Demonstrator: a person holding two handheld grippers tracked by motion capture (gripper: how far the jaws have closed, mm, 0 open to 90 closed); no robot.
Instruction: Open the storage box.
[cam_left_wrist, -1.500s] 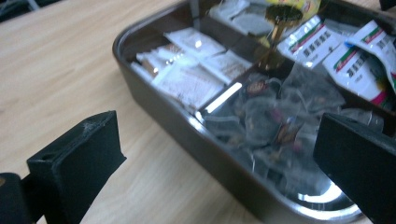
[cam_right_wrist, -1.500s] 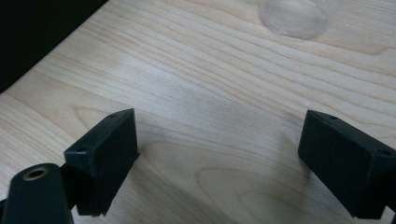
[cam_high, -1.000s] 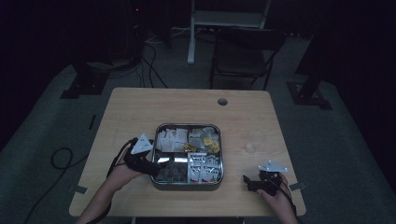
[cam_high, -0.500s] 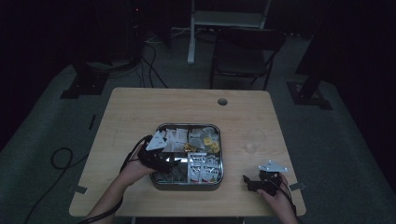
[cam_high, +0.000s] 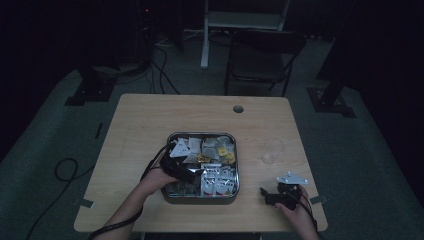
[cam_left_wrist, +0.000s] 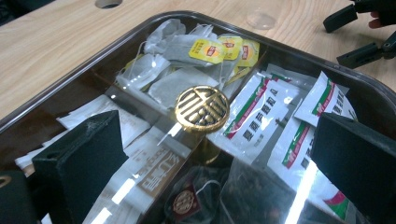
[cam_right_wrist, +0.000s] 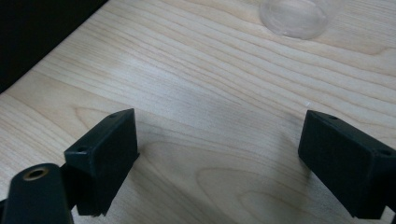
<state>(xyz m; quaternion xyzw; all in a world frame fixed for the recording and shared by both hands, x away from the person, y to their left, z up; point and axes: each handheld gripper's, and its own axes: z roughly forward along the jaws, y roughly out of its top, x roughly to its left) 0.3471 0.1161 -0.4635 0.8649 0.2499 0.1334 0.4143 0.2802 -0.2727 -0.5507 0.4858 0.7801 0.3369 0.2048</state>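
Observation:
A square metal tin (cam_high: 200, 134) with a clear lid sits mid-table, divided into compartments. In the left gripper view its rim (cam_left_wrist: 289, 49) frames tea bags with yellow tags (cam_left_wrist: 205, 49), white sachets with red and green print (cam_left_wrist: 261, 107) and a gold round knob (cam_left_wrist: 201, 108) on the lid. My left gripper (cam_high: 196, 172) hovers over the tin's left half, open, its jaws wide to either side of the knob (cam_left_wrist: 219, 154). My right gripper (cam_high: 265, 196) rests near the table's front right, open over bare wood (cam_right_wrist: 219, 149).
A small clear cup (cam_high: 272, 150) stands on the wooden table (cam_high: 150, 125) right of the tin, just ahead of the right gripper (cam_right_wrist: 294, 16). A cable hole (cam_high: 238, 108) is at the far edge. A chair (cam_high: 262, 55) stands beyond the table.
My left gripper has moved right, from the tin's left edge to above the lid near the knob. The right gripper has stayed where it was.

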